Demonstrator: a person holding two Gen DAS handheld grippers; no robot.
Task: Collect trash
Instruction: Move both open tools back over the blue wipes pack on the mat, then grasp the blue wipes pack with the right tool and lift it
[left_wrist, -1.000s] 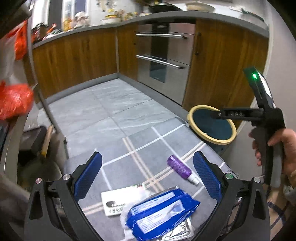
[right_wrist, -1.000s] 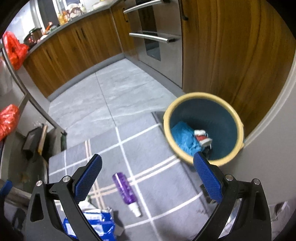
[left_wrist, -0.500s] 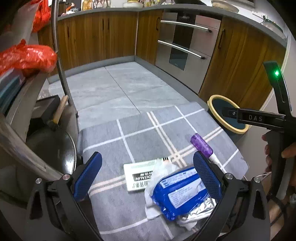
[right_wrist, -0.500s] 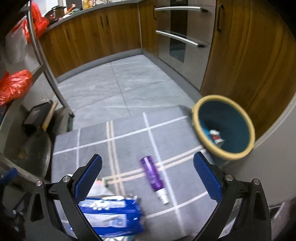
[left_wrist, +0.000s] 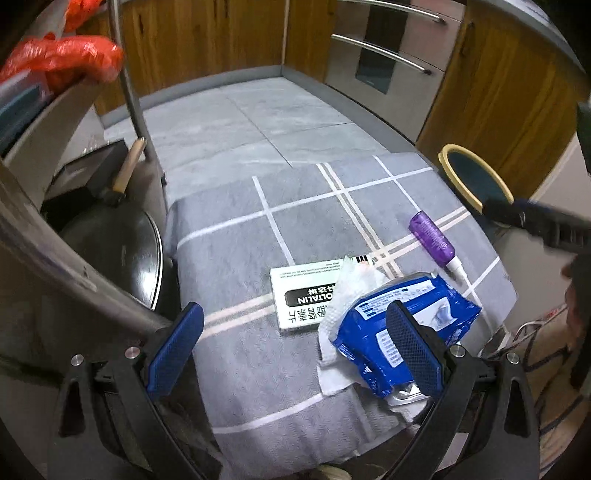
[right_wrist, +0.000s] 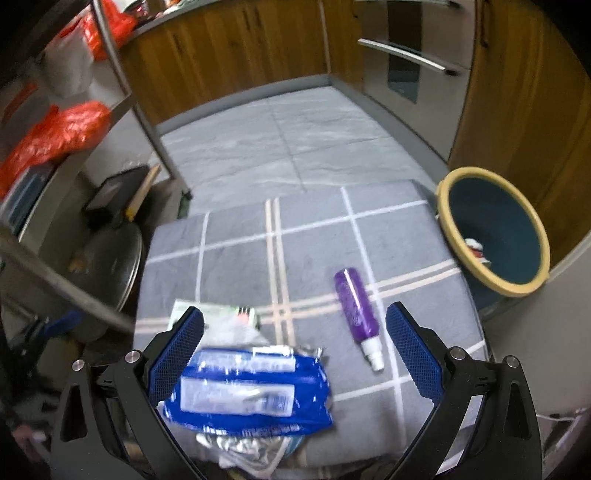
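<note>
Fingers of the right gripper spread wide, empty; left gripper likewise spread, empty. Since a second ago both have pulled back from the bin toward the near edge of the tabletop. Nearest: blue wrapper on crumpled tissue, at 6 o'clock. White card just behind. Purple bottle beyond, at 1 o'clock. Farthest: bin at 2 o'clock, scraps inside. Judgement: one drop done, next pick likely the wrapper.

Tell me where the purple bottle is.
The purple bottle lies on the grey cloth, right of the blue packet, near the bin.
</note>
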